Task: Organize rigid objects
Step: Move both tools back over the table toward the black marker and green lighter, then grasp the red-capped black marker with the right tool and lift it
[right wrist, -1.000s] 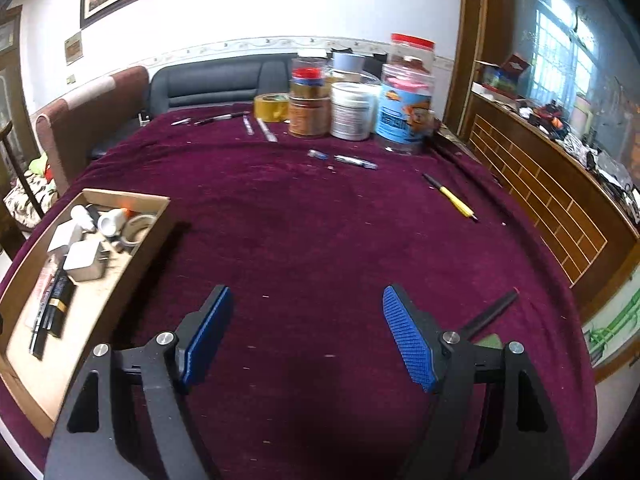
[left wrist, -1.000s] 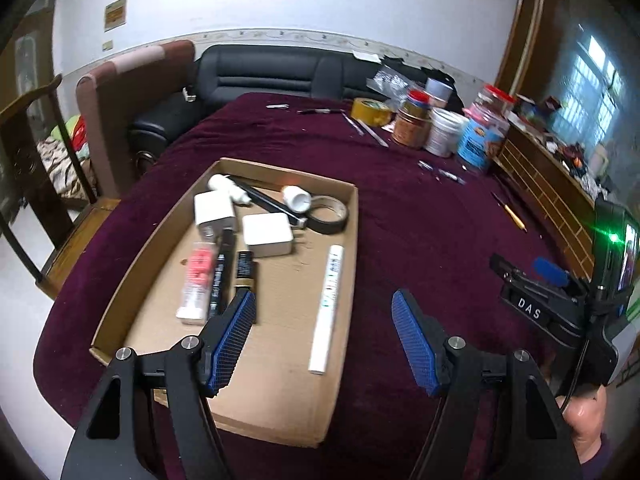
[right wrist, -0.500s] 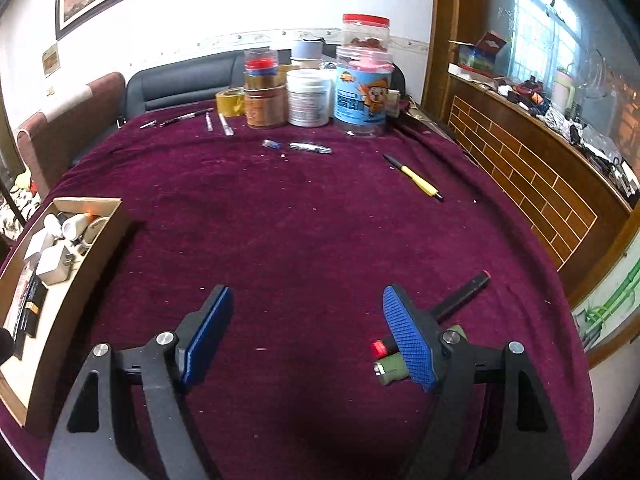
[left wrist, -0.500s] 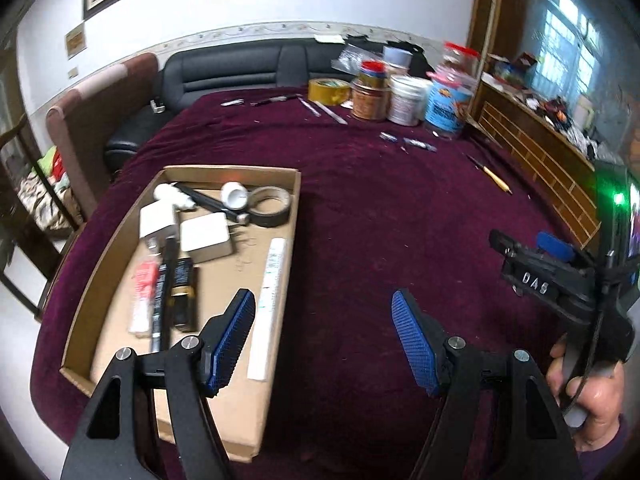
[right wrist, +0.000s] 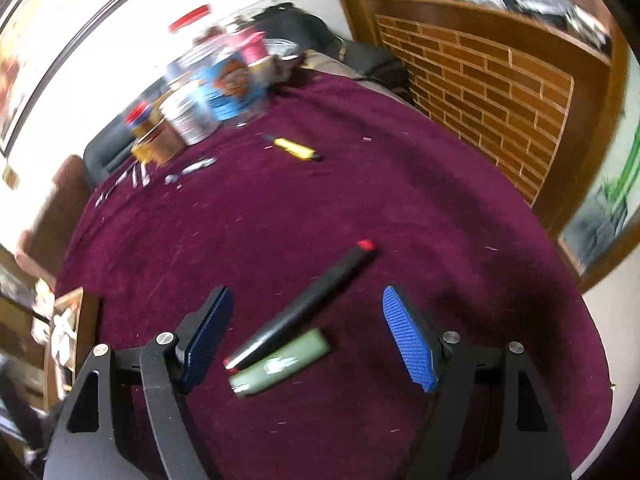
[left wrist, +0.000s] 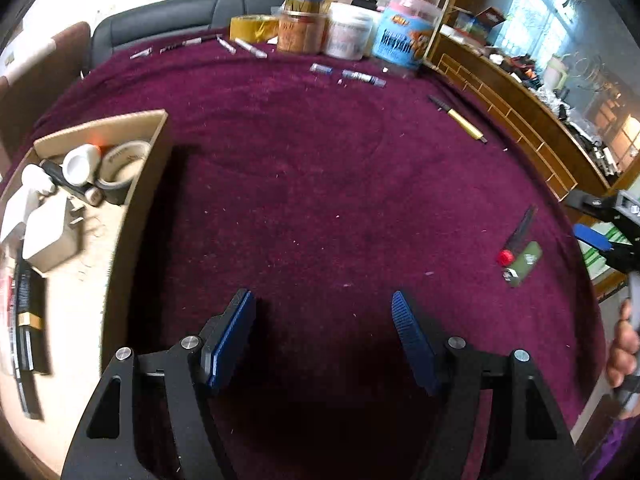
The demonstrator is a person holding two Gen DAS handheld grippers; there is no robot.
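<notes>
A black marker [right wrist: 312, 304] with red ends and a green lighter [right wrist: 284, 362] lie side by side on the maroon tablecloth. My right gripper [right wrist: 307, 296] hangs open over them, and both show between its blue pads without touching either. The left wrist view has the marker [left wrist: 518, 236] and lighter [left wrist: 524, 262] at far right, with the right gripper [left wrist: 600, 240] beside them. My left gripper [left wrist: 320, 320] is open over bare cloth, holding nothing. The cardboard tray [left wrist: 140, 184] to its left holds chargers, tape, pens and small white parts.
Jars and tubs [left wrist: 352, 28] and a yellow tape roll [left wrist: 254, 26] stand at the table's far edge, with small pens [left wrist: 352, 74] before them. A yellow pen [left wrist: 460, 122] lies at right. A brick-patterned wooden counter [right wrist: 500, 92] borders the table. A hand [left wrist: 620, 344] shows at right.
Both views have swung right. My left gripper left the tray for bare cloth. My right gripper rolled and came over the marker and lighter. Both stayed open.
</notes>
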